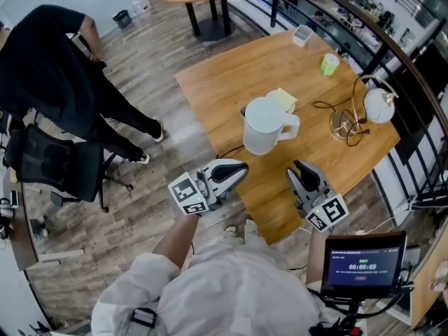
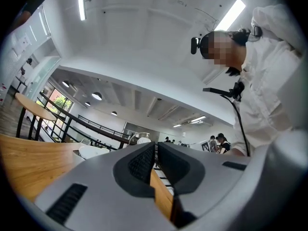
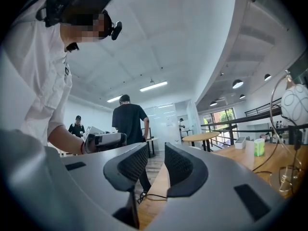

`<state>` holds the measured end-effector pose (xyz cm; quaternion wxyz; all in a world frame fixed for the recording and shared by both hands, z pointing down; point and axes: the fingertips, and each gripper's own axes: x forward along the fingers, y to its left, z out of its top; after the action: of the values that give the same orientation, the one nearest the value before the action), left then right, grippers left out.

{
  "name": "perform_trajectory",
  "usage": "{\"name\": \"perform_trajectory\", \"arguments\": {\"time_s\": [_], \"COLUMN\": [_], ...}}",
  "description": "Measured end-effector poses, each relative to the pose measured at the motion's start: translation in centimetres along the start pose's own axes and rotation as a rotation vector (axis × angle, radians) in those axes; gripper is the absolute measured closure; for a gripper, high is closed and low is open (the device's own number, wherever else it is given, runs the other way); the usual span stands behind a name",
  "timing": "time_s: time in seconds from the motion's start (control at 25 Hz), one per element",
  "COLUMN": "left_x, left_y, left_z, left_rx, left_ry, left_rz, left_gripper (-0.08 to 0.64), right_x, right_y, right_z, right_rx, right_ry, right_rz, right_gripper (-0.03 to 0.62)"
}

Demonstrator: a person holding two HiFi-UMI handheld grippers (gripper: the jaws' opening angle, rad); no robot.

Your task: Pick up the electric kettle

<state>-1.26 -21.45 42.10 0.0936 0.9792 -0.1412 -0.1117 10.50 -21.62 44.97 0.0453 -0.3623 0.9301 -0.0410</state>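
Note:
The white electric kettle (image 1: pixel 264 124) stands upright on the wooden table (image 1: pixel 231 68), lid on and handle to the right. In the left gripper view a white rim, probably the kettle (image 2: pixel 95 151), shows low at the left. My left gripper (image 1: pixel 236 171) is at the table's near edge, below and left of the kettle, and is shut on nothing (image 2: pixel 156 150). My right gripper (image 1: pixel 301 166) hovers over the near edge, below and right of the kettle. Its jaws stand a little apart with nothing between them (image 3: pixel 156 153). Neither gripper touches the kettle.
A yellow pad (image 1: pixel 283 99) lies behind the kettle. A wire-framed globe lamp (image 1: pixel 374 107) with its cable, a green cup (image 1: pixel 329 64) and a clear box (image 1: pixel 302 33) are further right. A person in black (image 1: pixel 63 68) stands by an office chair (image 1: pixel 56 163). A railing (image 1: pixel 420 117) runs at the right.

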Motion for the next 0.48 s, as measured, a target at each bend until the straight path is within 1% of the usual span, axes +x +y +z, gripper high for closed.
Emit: {"name": "perform_trajectory", "arguments": {"time_s": [0.2,0.28,0.36,0.4,0.48], "left_x": [0.4,0.7,1.0,1.2,1.6], "left_y": [3.7,4.6,5.1,5.3,5.9], "left_z": [-2.3,-2.5,-2.3,-2.2,-2.3], "left_rx": [-0.022,-0.019,-0.010,-0.005,0.002], "left_ry": [0.016,0.018,0.018,0.022,0.029], "left_rz": [0.046,0.051,0.049,0.048,0.046], "left_gripper": [0.546,0.510,0.455,0.440,0.434], "right_x": [0.9,1.2,1.6,1.8,2.1], "right_y": [-4.3,-5.0,-5.3,-5.4,-5.7], "right_z": [-2.6,-2.9,-2.7,-2.7,-2.8], "right_rx": [-0.008,-0.009,-0.014,-0.015,-0.014], "right_ry": [0.048,0.055,0.058,0.059,0.062], "right_rz": [-0.024,-0.026,-0.026,-0.027,-0.031], "right_gripper": [0.489,0.489,0.488,0.488,0.488]}}
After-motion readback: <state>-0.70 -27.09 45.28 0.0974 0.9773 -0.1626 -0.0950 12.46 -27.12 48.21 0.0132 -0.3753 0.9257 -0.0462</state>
